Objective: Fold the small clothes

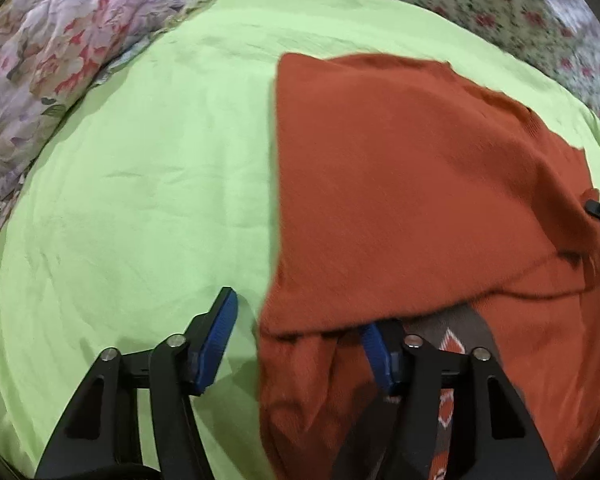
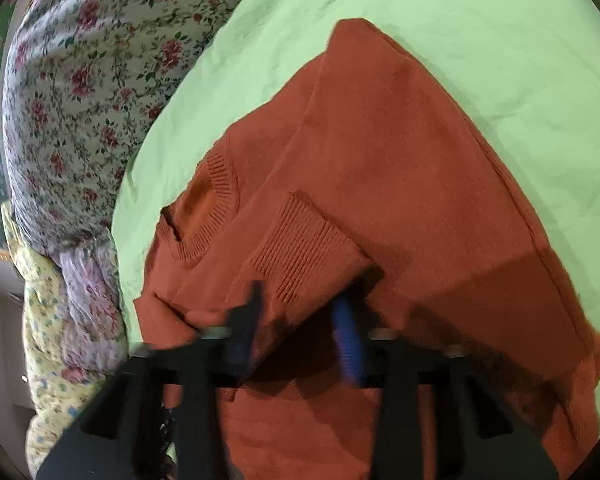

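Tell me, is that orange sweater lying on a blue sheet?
No, the orange sweater lies on a light green sheet, with flowered bedding behind it.

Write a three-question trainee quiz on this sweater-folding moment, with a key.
1. True or false: the left tool is shut.
2. What colour is the sheet under the rust sweater?
3. Which sweater part lies nearest the right tool: A collar, B ribbed cuff, C label?

Key: 1 false, its fingers stand wide apart at the sweater's edge; 2 light green; 3 B.
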